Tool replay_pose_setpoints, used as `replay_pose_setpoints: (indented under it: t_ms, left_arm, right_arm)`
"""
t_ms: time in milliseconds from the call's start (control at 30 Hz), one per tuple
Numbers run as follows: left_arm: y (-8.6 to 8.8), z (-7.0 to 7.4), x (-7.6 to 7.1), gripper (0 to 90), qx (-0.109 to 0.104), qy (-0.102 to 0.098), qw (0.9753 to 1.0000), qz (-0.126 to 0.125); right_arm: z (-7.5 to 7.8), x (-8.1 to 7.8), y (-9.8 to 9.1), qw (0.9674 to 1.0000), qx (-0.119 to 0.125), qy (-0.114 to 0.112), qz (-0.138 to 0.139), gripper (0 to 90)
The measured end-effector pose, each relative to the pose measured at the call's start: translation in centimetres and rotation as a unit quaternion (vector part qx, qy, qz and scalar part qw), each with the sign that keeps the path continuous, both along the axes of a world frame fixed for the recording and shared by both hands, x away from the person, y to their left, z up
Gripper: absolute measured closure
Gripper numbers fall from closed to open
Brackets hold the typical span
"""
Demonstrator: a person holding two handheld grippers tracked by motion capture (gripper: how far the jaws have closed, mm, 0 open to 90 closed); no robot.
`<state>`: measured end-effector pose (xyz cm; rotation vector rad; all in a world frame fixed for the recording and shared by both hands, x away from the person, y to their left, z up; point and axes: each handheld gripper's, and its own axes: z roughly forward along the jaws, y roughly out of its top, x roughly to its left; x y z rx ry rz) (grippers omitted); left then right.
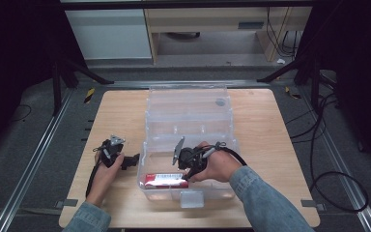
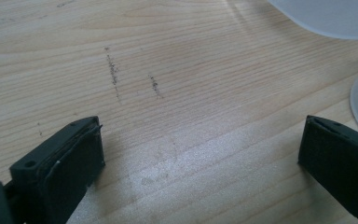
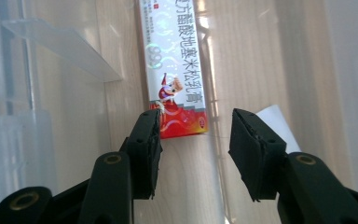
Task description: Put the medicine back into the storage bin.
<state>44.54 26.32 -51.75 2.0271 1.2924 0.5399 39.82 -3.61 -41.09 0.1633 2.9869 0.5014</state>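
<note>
The red carton (image 3: pixel 176 70) lies just beyond the right gripper's (image 3: pixel 196 140) parted jaws.

the left gripper (image 2: pixel 200 154) hovers low over the pale wooden table (image 2: pixel 177 65), its two black jaws spread wide apart with nothing between them. faint dark scuff marks (image 2: pixel 114 72) streak the wood ahead of the jaws. translucent plastic edges (image 2: pixel 335 18) curve in at the upper right and right side.

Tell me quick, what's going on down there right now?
Left gripper open, over bare table. Right gripper open inside clear box, just short of red-and-white carton. Nothing between.
</note>
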Motion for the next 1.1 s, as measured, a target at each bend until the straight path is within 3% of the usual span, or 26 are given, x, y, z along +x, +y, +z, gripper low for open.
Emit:
replay_pose_setpoints:
  t_ms: [467,533,700,900,1100]
  left_arm:
    - [0.2,0.8,-0.3,4.3,0.001,-0.003,1.0000,-0.001]
    - [0.4,1.1,-0.4,4.2,0.000,-0.006,1.0000,-0.003]
    - [0.6,1.6,-0.6,4.5,-0.008,-0.006,0.9999,-0.008]
    - [0.9,2.4,-0.8,4.4,-0.011,-0.011,0.9998,-0.008]
    - [0.8,2.5,-0.8,4.4,-0.004,-0.008,0.9999,-0.013]
  right_arm:
    - [4.1,-0.3,-1.7,0.9976,0.052,-0.033,-0.033,41.7]
    - [4.9,-0.4,-2.0,0.9966,0.065,-0.030,-0.041,39.7]
    - [6.3,-0.1,-2.8,0.9930,0.082,-0.054,-0.065,33.9]
    - [8.5,1.8,-4.7,0.9836,0.108,-0.088,-0.114,31.1]
    - [10.7,4.5,-7.3,0.9712,0.126,-0.112,-0.168,27.7]
